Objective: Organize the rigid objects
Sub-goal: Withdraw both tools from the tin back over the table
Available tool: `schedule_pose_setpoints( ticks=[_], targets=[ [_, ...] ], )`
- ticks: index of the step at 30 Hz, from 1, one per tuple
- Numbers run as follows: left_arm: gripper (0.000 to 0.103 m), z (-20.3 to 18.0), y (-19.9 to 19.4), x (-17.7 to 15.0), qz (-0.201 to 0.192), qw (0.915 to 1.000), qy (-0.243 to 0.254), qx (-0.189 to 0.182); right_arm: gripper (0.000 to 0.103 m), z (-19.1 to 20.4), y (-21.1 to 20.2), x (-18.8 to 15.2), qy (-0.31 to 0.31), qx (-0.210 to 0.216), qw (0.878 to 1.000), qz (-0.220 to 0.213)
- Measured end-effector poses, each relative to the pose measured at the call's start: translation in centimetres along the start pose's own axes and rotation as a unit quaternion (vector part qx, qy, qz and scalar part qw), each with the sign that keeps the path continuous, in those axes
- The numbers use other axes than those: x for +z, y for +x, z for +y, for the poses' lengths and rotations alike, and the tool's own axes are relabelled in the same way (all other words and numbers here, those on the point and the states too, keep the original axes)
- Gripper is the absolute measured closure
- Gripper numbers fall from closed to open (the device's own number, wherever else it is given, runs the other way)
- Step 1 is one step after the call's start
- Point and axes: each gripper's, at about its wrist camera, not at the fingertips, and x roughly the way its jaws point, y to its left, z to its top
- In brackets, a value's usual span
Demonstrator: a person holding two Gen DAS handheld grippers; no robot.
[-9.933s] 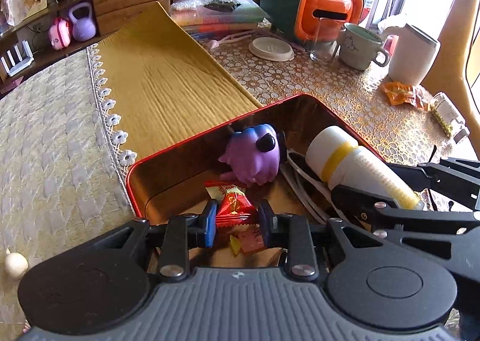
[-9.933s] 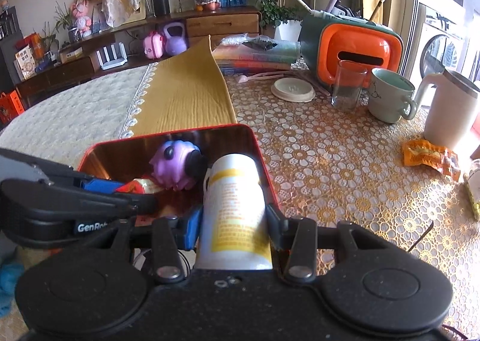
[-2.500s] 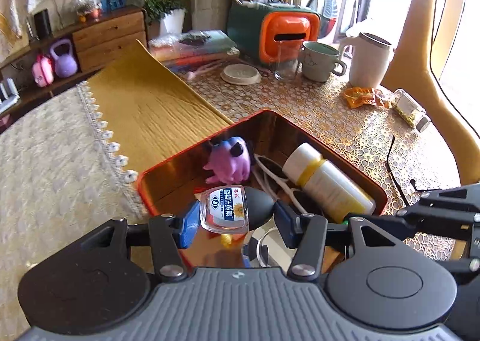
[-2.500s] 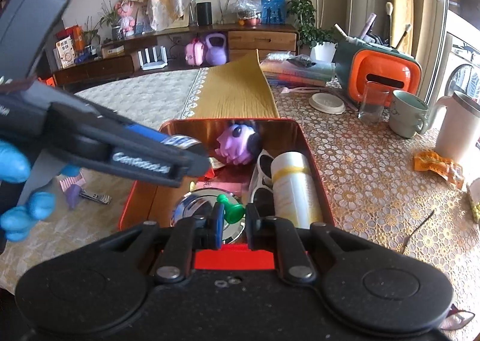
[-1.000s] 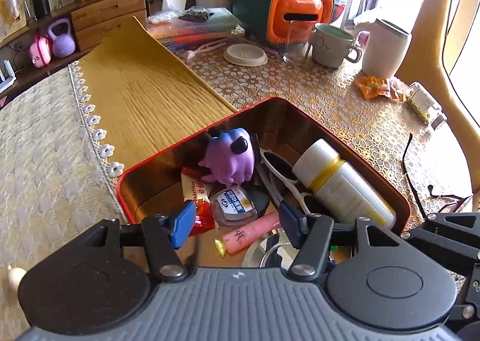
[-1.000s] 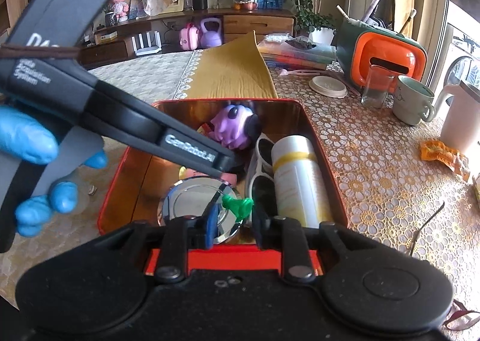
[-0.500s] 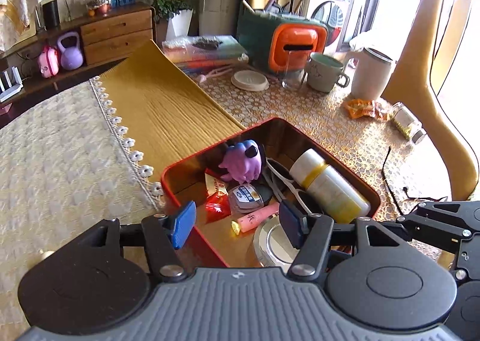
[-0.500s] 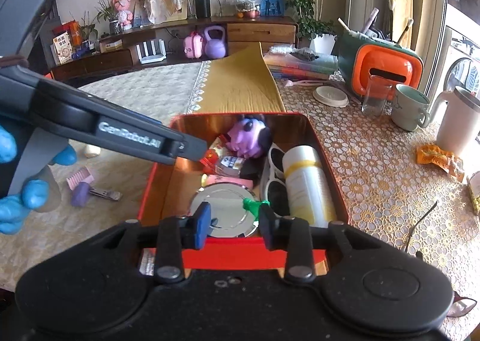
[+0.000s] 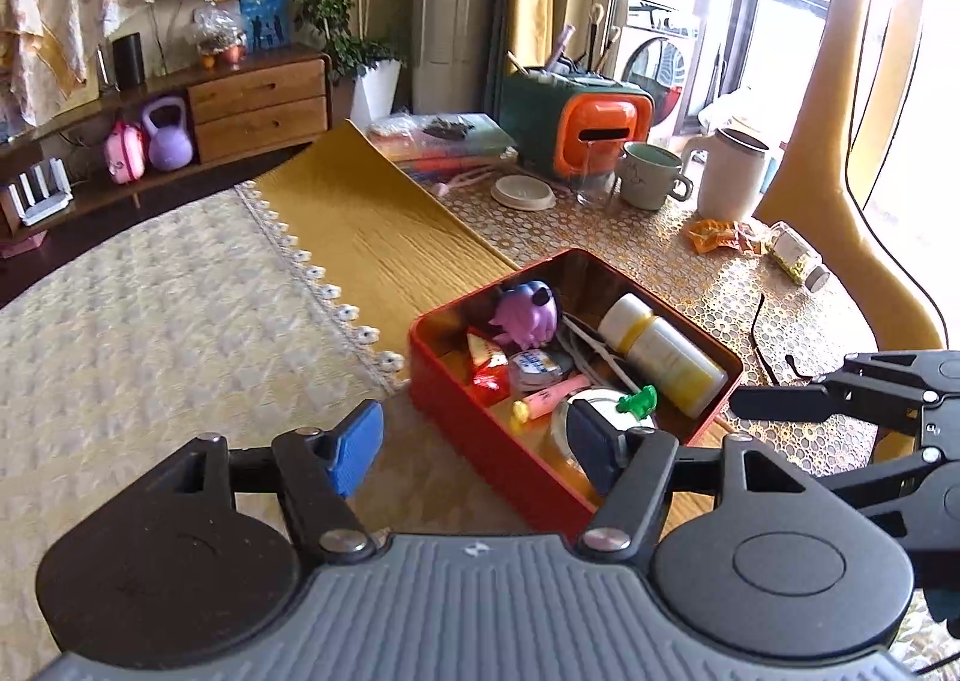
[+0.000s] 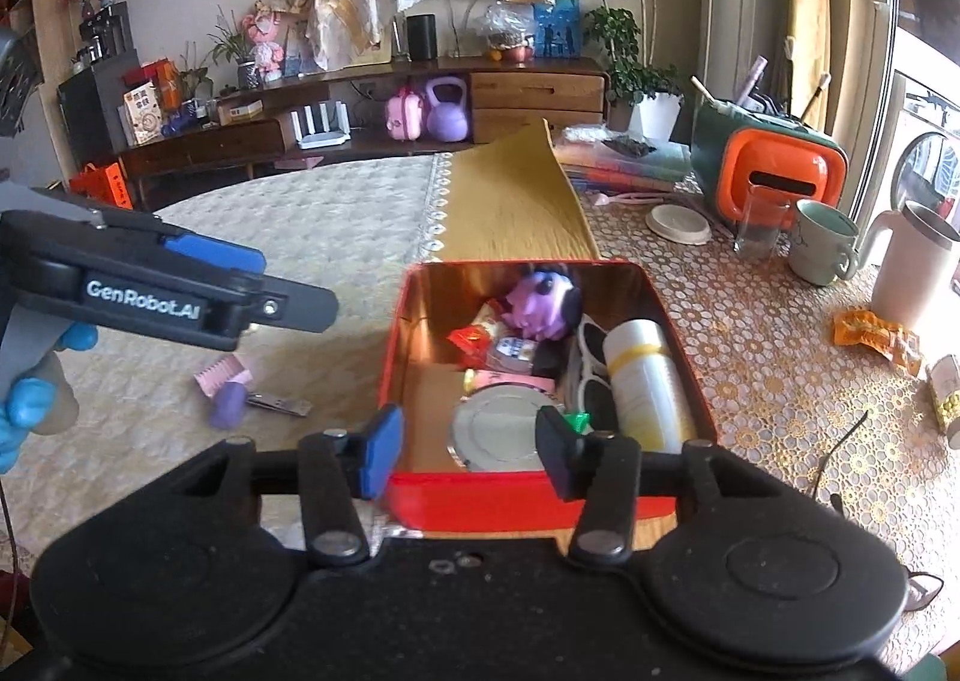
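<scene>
A red tin box (image 9: pixel 480 441) (image 10: pixel 522 492) stands on the table, filled with a purple toy (image 9: pixel 528 312) (image 10: pixel 543 303), a white bottle with a yellow band (image 9: pixel 660 354) (image 10: pixel 645 381), a round metal lid (image 10: pixel 498 432), a small green piece (image 9: pixel 639 399) (image 10: pixel 576 420), white sunglasses and red wrappers. My left gripper (image 9: pixel 474 447) hovers above the box's near left corner, its jaws opening with nothing between them. My right gripper (image 10: pixel 468 453) hangs over the box's near edge, jaws opening, also empty; the green piece lies loose on the lid.
On the cream cloth left of the box lie a pink comb (image 10: pixel 222 372), a purple cap (image 10: pixel 228 408) and nail clippers (image 10: pixel 279 405). Behind stand an orange holder (image 10: pixel 774 174), a glass, a mug (image 10: pixel 822 243) and a white jug (image 10: pixel 912 273). Snack packets lie at right.
Both grippers have pulled back and up from the box and opened wider. The right one has let go of the green piece, which now rests inside the box.
</scene>
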Motion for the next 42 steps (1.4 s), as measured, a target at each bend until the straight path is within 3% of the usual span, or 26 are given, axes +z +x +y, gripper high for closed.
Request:
schedule_pose_setpoints(
  ticks=[7, 12, 23, 26, 32, 42],
  targets=[
    [0.035, 2.7, -3.1, -1.6, -0.008, 0.9997, -0.016, 0.016, 0.041, 2.1, -1.2, 0.4, 0.002, 0.024, 1.0, -0.011],
    [0.028, 4.6, -4.7, -2.8, -0.014, 0.9989, -0.029, 0.033, 0.038, 4.0, -1.3, 0.4, -0.007, 0.037, 0.999, -0.013],
    [0.019, 8.1, -6.6, -5.5, -0.019, 0.9968, -0.045, 0.063, 0.012, 7.4, -0.2, 0.1, -0.025, 0.061, 0.998, -0.007],
    [0.018, 9.0, -6.3, -6.2, -0.015, 0.9959, -0.049, 0.074, 0.0, 8.7, -0.1, -0.1, -0.049, 0.068, 0.996, -0.014],
    [0.018, 11.2, -5.5, -7.4, -0.001, 0.9926, -0.076, 0.095, 0.0, 10.9, 0.7, -0.4, -0.086, 0.089, 0.992, -0.014],
    [0.018, 13.8, -3.3, -7.7, -0.015, 0.9879, -0.103, 0.114, 0.0, 12.7, 3.8, -0.7, -0.088, 0.108, 0.99, 0.007]
  ],
)
